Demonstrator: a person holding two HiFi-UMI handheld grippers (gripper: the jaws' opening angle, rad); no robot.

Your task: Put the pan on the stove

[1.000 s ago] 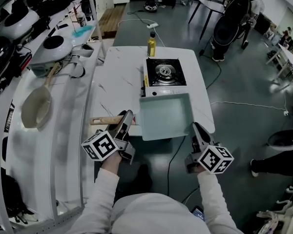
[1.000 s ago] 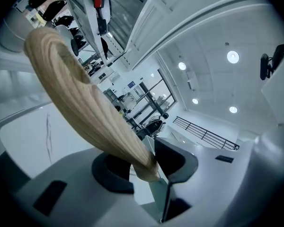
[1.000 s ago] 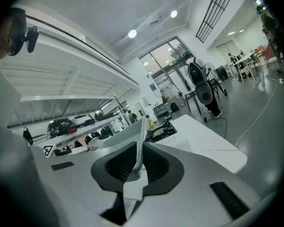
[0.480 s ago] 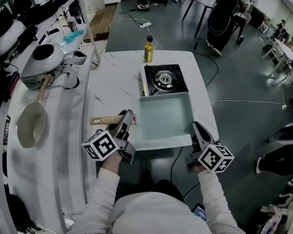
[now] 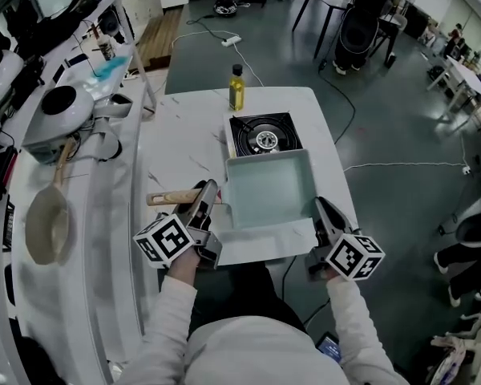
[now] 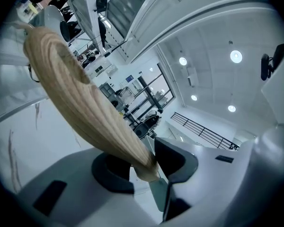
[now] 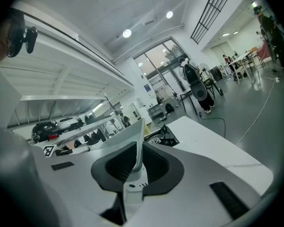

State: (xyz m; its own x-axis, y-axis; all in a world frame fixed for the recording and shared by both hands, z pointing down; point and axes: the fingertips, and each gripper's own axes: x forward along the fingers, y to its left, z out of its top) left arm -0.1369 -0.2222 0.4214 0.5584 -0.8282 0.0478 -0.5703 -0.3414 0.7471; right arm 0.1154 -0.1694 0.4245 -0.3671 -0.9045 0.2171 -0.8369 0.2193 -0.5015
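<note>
A square pale-green pan [image 5: 268, 191] with a wooden handle [image 5: 172, 197] hangs level over the near end of the white table [image 5: 180, 147], just short of the black gas stove [image 5: 263, 135]. My left gripper [image 5: 208, 191] is shut on the handle [image 6: 85, 108], which runs up and to the left between the jaws of the left gripper [image 6: 144, 162]. On the pan's right side, my right gripper [image 5: 321, 208] is shut on its thin wall [image 7: 138, 143], seen edge-on between the jaws of the right gripper [image 7: 135, 167]. The stove [image 7: 162, 135] lies beyond it.
A yellow oil bottle [image 5: 236, 87] stands behind the stove at the table's far edge. Left of the table runs a white shelf unit [image 5: 104, 215] with a beige ladle [image 5: 48, 223] and a white appliance [image 5: 56, 111]. Cables [image 5: 361, 167] cross the floor at right.
The table and stove have slid nearer and lower in the head view. Both grippers have carried the pan forward, and it now hangs over the table's near end, close to the stove.
</note>
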